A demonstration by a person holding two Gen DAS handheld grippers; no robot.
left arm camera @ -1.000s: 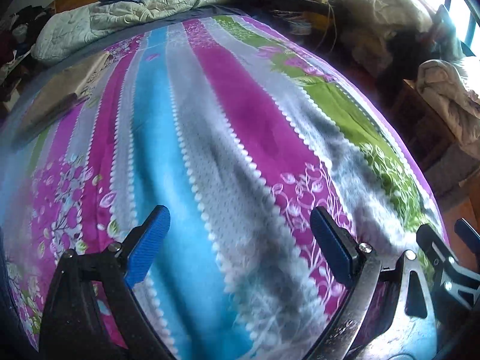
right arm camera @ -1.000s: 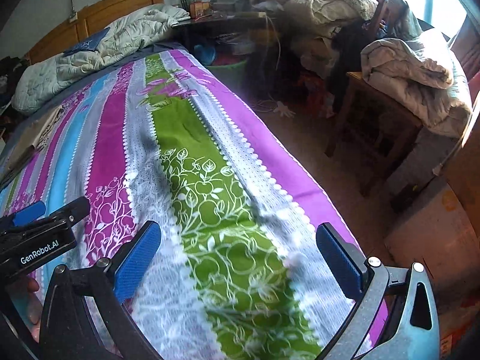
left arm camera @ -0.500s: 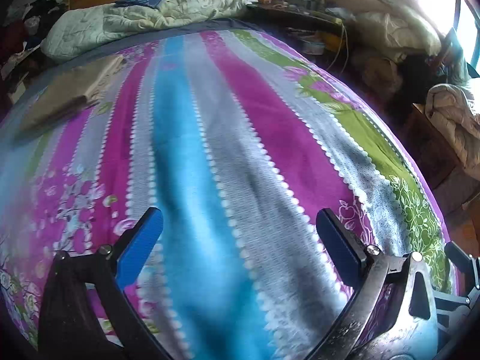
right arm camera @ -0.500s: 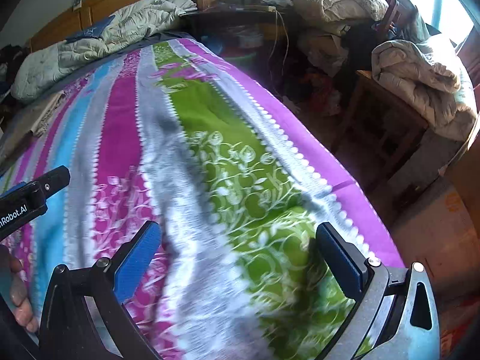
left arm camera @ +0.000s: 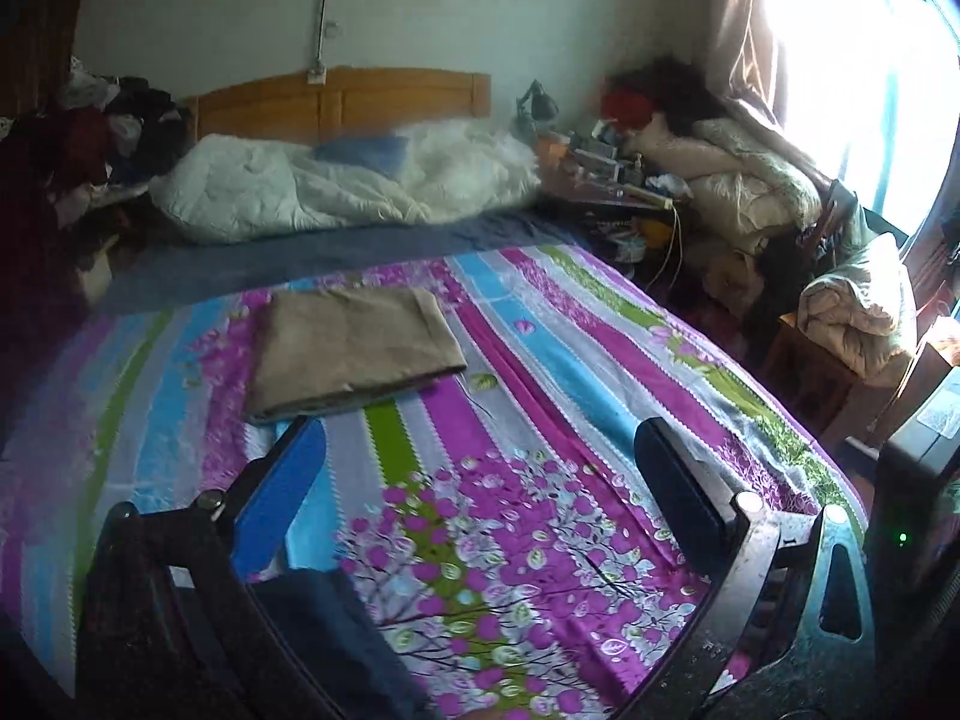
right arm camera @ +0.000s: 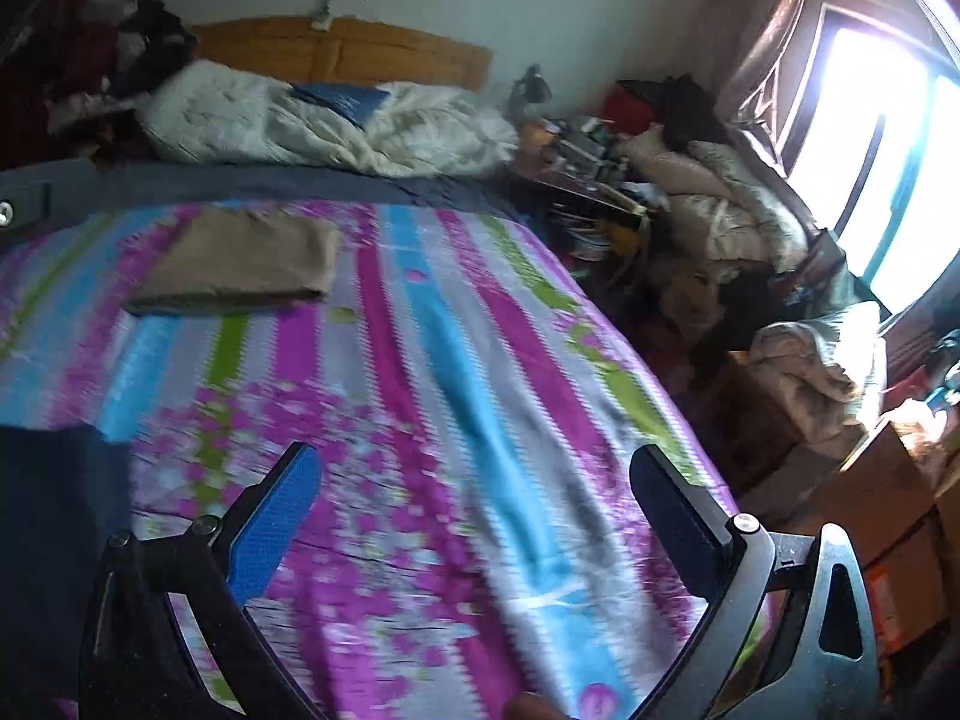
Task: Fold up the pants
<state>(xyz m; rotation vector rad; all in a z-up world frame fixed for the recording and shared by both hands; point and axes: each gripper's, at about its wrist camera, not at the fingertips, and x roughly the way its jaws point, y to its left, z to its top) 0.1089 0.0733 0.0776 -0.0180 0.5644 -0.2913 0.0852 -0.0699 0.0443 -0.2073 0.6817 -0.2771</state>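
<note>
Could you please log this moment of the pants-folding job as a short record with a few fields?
surface: striped floral bedsheet
folded item: tan folded pants, lying flat on the sheet, far from both grippers
dark cloth: navy fabric at the near edge; what it is cannot be told
left gripper: open, holding nothing
right gripper: open, holding nothing
head of bed: white quilt against wooden headboard
image quality: right wrist view blurred

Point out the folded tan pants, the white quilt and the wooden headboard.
folded tan pants (left arm camera: 354, 348), left wrist view, middle of top layer
white quilt (left arm camera: 270, 192), left wrist view, left bulge
wooden headboard (right arm camera: 360, 57), right wrist view, centre panel
</note>
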